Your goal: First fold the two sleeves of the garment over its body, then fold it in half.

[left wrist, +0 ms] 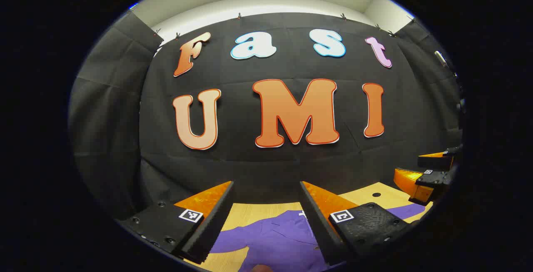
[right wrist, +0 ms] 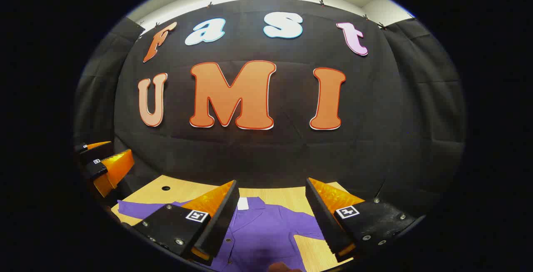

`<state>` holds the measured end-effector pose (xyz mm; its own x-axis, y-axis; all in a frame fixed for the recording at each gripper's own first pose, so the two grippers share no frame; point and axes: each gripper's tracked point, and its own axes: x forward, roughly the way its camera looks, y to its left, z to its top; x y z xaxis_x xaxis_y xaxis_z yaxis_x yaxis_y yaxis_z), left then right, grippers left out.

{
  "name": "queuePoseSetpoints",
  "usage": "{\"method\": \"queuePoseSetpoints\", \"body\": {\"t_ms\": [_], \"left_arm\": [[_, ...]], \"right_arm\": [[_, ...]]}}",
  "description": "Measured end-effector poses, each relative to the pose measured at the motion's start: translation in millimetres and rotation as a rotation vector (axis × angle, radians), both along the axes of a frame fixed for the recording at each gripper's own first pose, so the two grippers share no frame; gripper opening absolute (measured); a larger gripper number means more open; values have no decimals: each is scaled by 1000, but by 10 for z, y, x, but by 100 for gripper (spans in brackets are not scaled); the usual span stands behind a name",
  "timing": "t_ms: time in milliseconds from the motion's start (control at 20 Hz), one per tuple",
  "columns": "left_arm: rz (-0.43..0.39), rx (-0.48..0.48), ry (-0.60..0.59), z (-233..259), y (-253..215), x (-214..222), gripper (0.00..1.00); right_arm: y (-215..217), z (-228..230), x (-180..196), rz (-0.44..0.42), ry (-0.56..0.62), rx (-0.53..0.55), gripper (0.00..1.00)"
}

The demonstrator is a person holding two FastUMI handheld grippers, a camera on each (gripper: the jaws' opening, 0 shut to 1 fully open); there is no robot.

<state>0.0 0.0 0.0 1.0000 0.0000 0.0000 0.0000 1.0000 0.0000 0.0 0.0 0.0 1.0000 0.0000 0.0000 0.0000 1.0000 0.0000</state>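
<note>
The purple garment (right wrist: pixel 266 226) is lying flat on the wooden counter (right wrist: pixel 187 190), sleeves spread out for folding. The left tool (left wrist: pixel 266 218) and right tool (right wrist: pixel 272 218) are both hovering above it, jaws wide and gripping nothing, seemingly readying for a sleeve

Both views are evenly and fairly brightly lit from above, where a pale strip of ceiling (left wrist: pixel 266 3) glows over the dark cloth wall (left wrist: pixel 270 163). Fisheye bending curves straight lines strongly toward the edges. The centre is sharp; the rim softens slightly. The wooden bench (right wrist: pixel 287 195) shows only soft shadows and no harsh glare.
</note>
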Motion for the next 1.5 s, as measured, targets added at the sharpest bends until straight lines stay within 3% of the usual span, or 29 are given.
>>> {"method": "queuePoseSetpoints", "body": {"t_ms": [1150,1500], "left_arm": [[-21,21,-13,7,317,51,96],[-28,20,-43,57,317,80,96]], "right_arm": [[248,-77,4,-31,27,-7,95],[-184,-212,151,-137,64,-10,95]]}}
